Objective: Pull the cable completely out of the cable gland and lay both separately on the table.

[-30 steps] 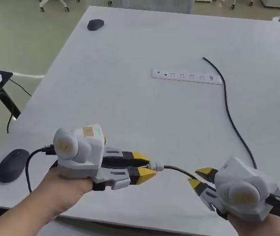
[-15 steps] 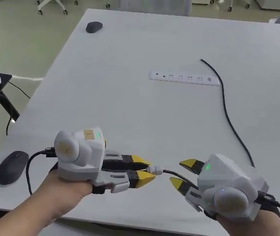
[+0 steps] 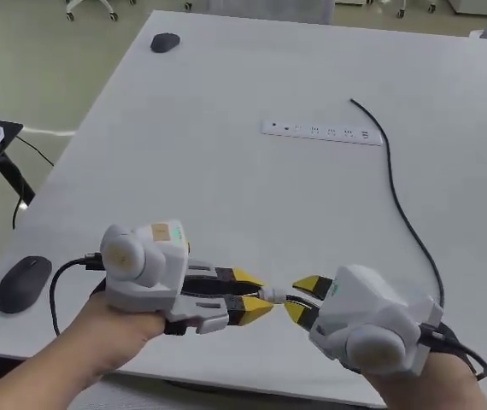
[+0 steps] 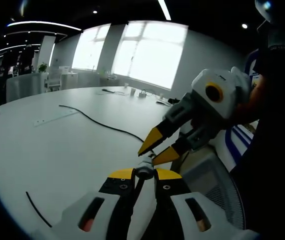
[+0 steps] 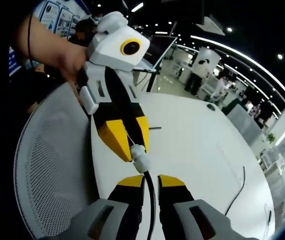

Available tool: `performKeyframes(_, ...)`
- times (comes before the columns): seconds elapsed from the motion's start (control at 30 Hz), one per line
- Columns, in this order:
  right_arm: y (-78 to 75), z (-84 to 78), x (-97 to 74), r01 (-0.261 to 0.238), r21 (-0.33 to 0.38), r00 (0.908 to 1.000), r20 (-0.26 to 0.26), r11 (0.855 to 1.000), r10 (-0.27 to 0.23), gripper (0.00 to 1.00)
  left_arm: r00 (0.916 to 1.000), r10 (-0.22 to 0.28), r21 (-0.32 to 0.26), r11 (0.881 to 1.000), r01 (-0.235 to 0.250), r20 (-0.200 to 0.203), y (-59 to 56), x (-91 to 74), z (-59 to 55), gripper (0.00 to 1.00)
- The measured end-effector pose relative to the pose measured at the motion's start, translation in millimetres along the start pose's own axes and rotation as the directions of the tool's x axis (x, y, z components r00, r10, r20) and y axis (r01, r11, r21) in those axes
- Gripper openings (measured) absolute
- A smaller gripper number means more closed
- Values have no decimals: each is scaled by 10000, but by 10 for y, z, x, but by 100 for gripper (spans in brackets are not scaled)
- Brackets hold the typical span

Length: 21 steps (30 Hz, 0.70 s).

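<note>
Now the left fingers hold the gland. The right fingers sit narrowly open round the cable, so a weak pinch could slip when pulling.

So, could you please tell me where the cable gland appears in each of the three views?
Head view: the cable gland is at bottom centre, at the jaw tips of the left gripper.
Left gripper view: lower centre, between that view's own jaws.
Right gripper view: centre, just above that view's own jaws.
Shared landmark: the left gripper, shut on the gland in every view.
</note>
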State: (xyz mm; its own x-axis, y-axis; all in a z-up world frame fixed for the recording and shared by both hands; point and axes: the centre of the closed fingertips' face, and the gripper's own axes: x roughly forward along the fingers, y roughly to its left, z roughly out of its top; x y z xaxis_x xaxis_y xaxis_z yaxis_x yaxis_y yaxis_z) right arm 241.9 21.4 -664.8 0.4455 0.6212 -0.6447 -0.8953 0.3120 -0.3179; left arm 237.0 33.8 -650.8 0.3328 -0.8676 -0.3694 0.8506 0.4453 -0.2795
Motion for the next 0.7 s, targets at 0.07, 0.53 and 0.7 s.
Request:
performKeyframes(0.07, 13, 1, 5, -83, -103, 10000, 0, 9999, 83, 4, 10000, 43, 41, 10000, -43, -51, 6, 1, -10, 15)
performKeyframes(0.53, -9, -29, -25, 148, 249, 9998, 144, 9996, -151, 0, 10000, -1, 42, 10000, 1, 5, -21, 33, 17, 15)
performKeyframes(0.7, -24, -45, -28, 268, 691, 9995, 164, 9973, -280, 0, 10000, 13, 115, 9999, -13, -29, -22, 45, 25, 15)
